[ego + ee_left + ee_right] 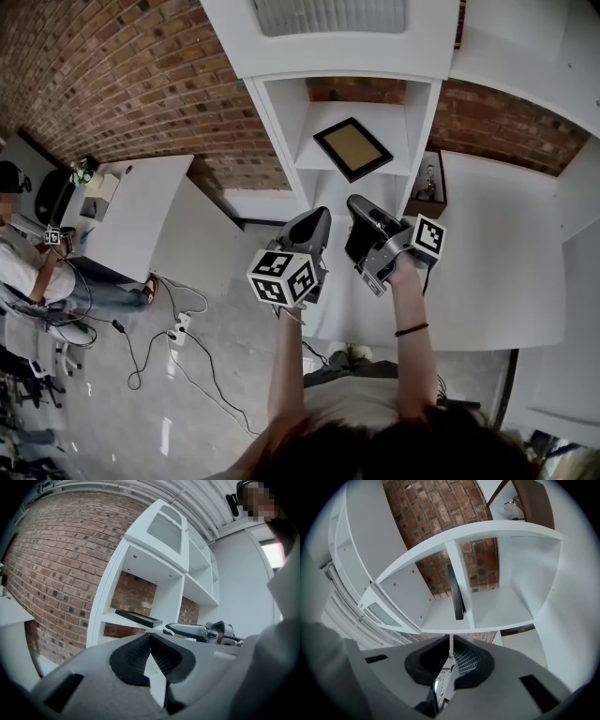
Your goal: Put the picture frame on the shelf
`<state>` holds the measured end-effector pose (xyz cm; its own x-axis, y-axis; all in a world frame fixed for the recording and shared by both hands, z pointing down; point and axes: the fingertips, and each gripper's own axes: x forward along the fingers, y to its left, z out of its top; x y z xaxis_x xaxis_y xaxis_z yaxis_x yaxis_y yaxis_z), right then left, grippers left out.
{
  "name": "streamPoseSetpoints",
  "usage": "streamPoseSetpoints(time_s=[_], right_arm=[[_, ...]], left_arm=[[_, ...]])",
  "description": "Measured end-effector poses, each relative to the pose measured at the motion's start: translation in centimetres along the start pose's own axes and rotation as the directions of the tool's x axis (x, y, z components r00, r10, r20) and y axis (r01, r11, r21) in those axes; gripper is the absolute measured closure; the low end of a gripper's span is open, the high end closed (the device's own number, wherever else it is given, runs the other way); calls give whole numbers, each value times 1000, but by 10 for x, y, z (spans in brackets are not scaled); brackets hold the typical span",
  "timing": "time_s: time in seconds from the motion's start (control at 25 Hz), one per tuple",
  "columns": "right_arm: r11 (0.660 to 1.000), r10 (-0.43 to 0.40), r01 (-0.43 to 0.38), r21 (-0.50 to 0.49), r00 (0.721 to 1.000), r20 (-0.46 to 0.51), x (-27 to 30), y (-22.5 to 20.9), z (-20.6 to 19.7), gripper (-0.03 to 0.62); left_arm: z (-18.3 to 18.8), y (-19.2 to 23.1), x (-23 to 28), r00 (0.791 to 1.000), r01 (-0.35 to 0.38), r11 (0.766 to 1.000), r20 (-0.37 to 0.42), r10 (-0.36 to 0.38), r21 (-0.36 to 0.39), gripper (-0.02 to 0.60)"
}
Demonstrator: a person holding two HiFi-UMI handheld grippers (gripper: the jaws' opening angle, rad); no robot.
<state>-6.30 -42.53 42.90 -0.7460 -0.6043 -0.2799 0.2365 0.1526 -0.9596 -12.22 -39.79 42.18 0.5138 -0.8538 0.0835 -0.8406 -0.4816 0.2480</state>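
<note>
Brick wall (122,84) is running behind; cables (141,352) are trailing over the floor (225,328) beside a white table (141,220); a person (23,267) is sitting at left.

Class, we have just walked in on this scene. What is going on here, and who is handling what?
A person holds a two-jaw gripper in each hand in front of a white shelf. The picture frame lies flat on it, and nothing is touching it. The left gripper and the right gripper sit side by side short of the shelf, each with its jaws together and nothing between them. Judging by that, the frame is already in place.
</note>
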Motion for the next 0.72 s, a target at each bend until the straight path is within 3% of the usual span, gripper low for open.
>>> streamPoseSetpoints(time_s=[0.72], right_arm=[[999, 29, -29, 19, 1000, -6, -12, 11, -9, 585]], left_arm=[[8, -17, -10, 1000, 1, 1000, 24, -1, 17, 571]])
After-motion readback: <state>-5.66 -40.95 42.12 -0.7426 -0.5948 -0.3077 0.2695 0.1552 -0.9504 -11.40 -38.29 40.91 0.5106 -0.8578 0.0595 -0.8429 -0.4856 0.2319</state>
